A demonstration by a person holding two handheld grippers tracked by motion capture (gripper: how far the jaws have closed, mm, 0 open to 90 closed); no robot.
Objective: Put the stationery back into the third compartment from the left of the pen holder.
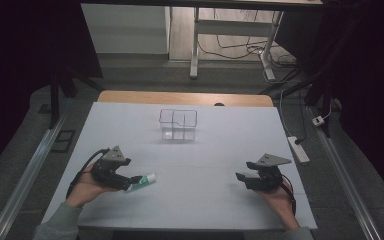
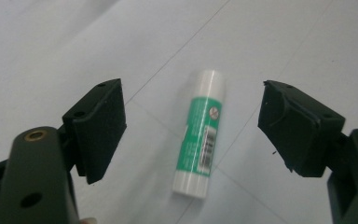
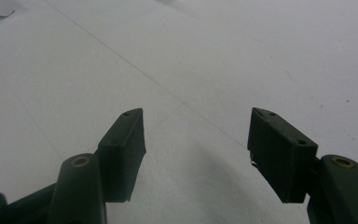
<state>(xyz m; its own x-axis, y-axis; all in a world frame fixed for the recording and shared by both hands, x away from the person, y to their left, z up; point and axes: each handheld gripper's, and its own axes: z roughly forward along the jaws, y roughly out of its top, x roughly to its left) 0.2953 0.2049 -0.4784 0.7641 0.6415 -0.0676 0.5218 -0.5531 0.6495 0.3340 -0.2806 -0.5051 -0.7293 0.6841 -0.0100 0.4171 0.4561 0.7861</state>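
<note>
White table (image 1: 190,165), dim room. Left gripper (image 2: 193,123) spread, straddling glue stick (image 2: 199,135) lying flat, not yet pinched. Right gripper (image 3: 196,149) spread, empty. Clear organiser (image 1: 178,124) empty; transfer apparently pending

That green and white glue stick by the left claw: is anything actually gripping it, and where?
Nothing is held. The green and white glue stick lies on the table between the left gripper's open jaws, untouched. The right gripper is open too.
</note>
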